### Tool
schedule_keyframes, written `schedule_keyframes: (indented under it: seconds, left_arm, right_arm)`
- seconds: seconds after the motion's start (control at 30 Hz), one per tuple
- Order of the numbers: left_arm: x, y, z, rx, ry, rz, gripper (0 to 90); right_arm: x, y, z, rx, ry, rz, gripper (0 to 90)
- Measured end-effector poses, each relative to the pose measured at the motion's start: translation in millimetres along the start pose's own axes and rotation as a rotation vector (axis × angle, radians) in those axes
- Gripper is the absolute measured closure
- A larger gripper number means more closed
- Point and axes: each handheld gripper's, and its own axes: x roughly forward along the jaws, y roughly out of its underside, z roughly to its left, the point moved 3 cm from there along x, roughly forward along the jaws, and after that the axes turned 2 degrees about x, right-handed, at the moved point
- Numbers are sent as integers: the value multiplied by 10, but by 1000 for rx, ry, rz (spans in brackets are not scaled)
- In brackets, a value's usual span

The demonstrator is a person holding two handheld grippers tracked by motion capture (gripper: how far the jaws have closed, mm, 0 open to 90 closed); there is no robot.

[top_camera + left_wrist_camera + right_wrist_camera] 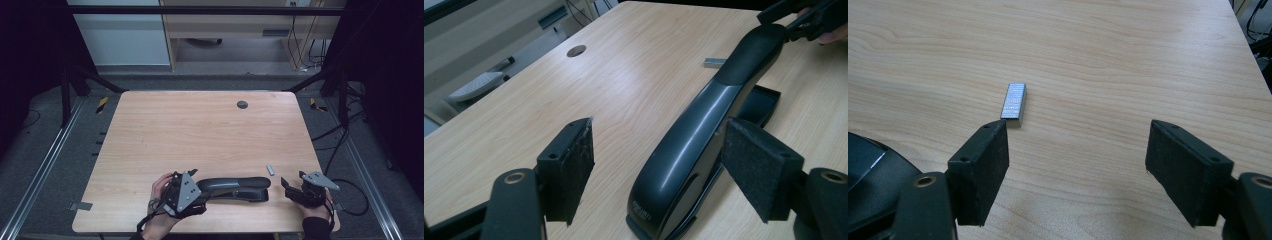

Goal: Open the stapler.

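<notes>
So my left gripper (654, 165) straddles the stapler (704, 135) unclamped, right gripper (1078, 170) spread wide near the staple strip (1014, 102); loading not started.

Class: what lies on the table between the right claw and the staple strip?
Nothing: bare table separates the right claw from the staple strip, seen in the right gripper view.
</notes>
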Motion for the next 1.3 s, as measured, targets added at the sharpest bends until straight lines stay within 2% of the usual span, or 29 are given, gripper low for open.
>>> schedule_keyframes:
  seconds: [0.13, 0.47, 0.67, 0.97, 1.03, 1.3]
  left_arm:
    - [50, -88, -87, 42, 7, 5, 283]
    - [204, -230, -239, 86, 26, 19, 285]
    - [355, -312, -363, 109, 36, 23, 291]
    - [478, -363, -487, 154, 37, 41, 321]
    - [512, -368, -518, 175, 38, 55, 324]
    - [582, -389, -565, 187, 42, 69, 324]
  right_arm:
    - [1, 0, -2, 2, 1, 2, 254]
    - [-7, 0, -7, -5, 4, -4, 268]
    - [1, 1, -17, -2, 10, -3, 264]
    - [0, 1, -20, -3, 8, -2, 266]
    - [-2, 1, -18, 2, 6, -3, 267]
    - [-1, 1, -19, 1, 8, -3, 267]
